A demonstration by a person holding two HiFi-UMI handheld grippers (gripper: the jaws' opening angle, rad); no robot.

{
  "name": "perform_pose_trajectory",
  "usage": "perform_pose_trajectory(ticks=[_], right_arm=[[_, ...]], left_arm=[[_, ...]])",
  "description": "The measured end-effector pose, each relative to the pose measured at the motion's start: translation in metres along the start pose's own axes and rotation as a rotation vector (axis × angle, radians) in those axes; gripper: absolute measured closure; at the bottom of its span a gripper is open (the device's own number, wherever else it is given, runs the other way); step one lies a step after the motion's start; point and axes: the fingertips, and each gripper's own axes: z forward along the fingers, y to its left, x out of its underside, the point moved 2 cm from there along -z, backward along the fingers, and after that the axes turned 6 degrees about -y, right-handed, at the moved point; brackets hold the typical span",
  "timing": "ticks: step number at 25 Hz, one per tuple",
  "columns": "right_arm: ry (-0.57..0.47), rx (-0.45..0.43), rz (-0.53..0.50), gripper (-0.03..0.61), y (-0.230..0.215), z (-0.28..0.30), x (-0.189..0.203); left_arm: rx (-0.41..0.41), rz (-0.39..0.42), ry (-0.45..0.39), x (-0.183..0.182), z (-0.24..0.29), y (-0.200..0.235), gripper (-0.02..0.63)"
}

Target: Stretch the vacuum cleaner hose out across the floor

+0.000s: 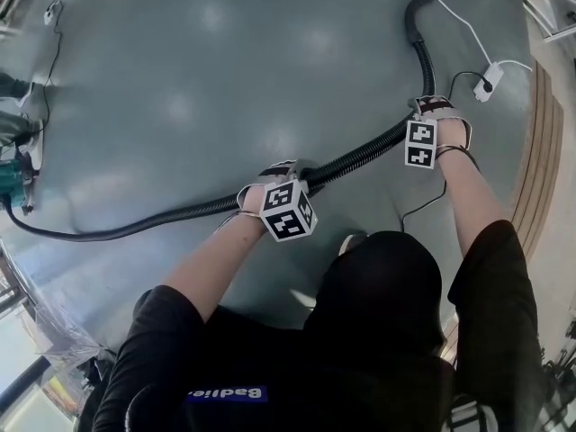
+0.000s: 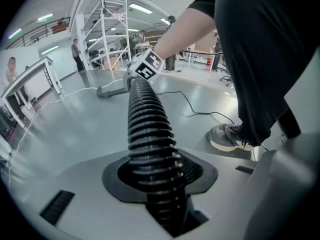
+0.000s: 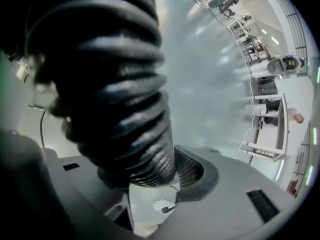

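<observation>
A black ribbed vacuum hose [image 1: 360,156] runs over the grey floor from a teal vacuum cleaner [image 1: 13,185] at the left, up to a bend at the top right [image 1: 418,16]. My left gripper [image 1: 283,176] is shut on the hose near its middle. In the left gripper view the hose [image 2: 147,129] passes between the dark pads [image 2: 202,171] and leads away to my right gripper's marker cube [image 2: 146,69]. My right gripper [image 1: 430,106] is shut on the hose further along. In the right gripper view the hose [image 3: 120,94] fills the frame, pressed against the ridged pad [image 3: 192,169].
A white socket block [image 1: 487,81] with a white cable lies at the upper right. A thin black cable [image 1: 423,207] runs by my shoe [image 2: 227,136]. A wooden edge [image 1: 540,151] borders the right. A white scaffold [image 2: 107,29] and people stand far off.
</observation>
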Motion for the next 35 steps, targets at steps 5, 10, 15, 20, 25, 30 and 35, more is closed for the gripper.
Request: perform_pose_trajectory(ticks=[5, 10, 15, 20, 25, 30, 35], right_arm=[[0.191, -0.058, 0.025, 0.376, 0.018, 0.032, 0.039], [0.295, -0.063, 0.090, 0.363, 0.032, 0.062, 0.067], [0.289, -0.163, 0.186, 0.231, 0.046, 0.094, 0.063], [0.203, -0.163, 0.264, 0.160, 0.029, 0.094, 0.061], [0.163, -0.180, 0.399, 0.091, 0.001, 0.064, 0.069], [0.026, -0.086, 0.538, 0.092, -0.048, 0.028, 0.035], [-0.225, 0.047, 0.494, 0.092, -0.133, -0.007, -0.120]], left_arm=[[-0.051, -0.045, 0.021, 0.028, -0.008, 0.001, 0.402], [-0.188, -0.288, -0.021, 0.067, -0.048, 0.027, 0.402], [-0.354, -0.446, -0.026, 0.116, -0.105, 0.057, 0.402], [-0.436, -0.482, -0.043, 0.148, -0.146, 0.058, 0.402], [-0.462, -0.500, -0.120, 0.164, -0.173, 0.054, 0.402], [-0.462, -0.450, -0.228, 0.164, -0.201, 0.064, 0.402], [-0.470, -0.406, -0.348, 0.163, -0.254, 0.084, 0.403]])
